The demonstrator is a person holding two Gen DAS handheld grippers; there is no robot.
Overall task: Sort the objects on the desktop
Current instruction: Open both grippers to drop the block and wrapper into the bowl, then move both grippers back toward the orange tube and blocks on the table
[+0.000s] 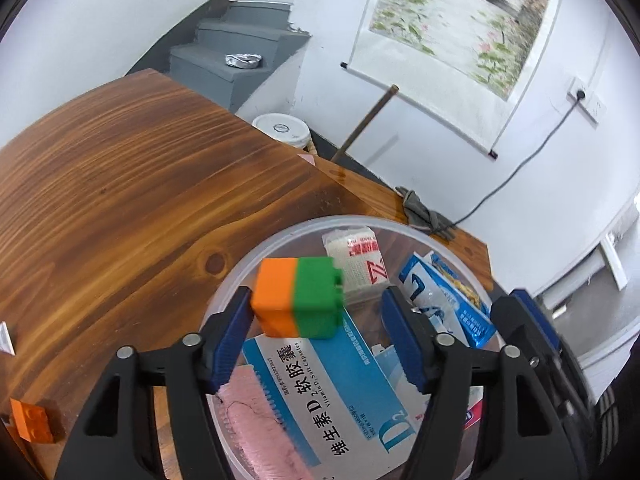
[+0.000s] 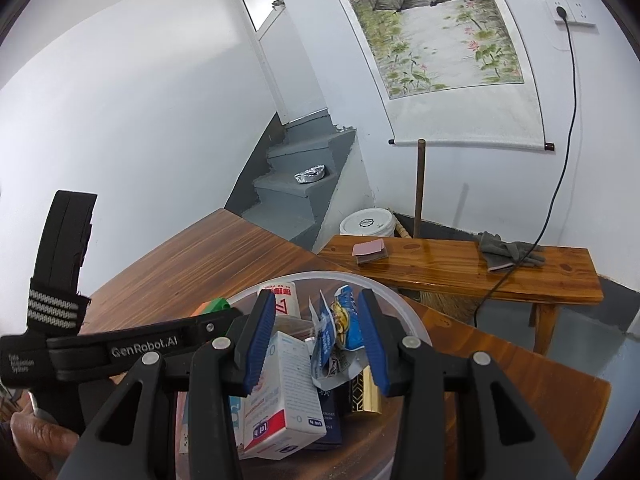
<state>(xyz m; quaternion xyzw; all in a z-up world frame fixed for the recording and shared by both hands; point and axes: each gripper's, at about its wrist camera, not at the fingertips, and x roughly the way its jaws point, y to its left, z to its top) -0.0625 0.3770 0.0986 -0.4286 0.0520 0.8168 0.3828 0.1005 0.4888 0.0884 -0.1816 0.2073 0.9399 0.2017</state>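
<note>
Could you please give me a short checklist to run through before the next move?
1. Block above bowl: ok, it sits over the bowl's inside.
2. Left tool free of block: ok, jaws stand open; one pad is clear of it, the other at its orange edge.
3. Right tool free of packet: cannot tell; the packet stands between its open jaws, close to one pad.
4. The two tools clear of each other: cannot tell; they are side by side over the bowl.
5. Table sorted: not ok, an orange brick lies outside the bowl.
</note>
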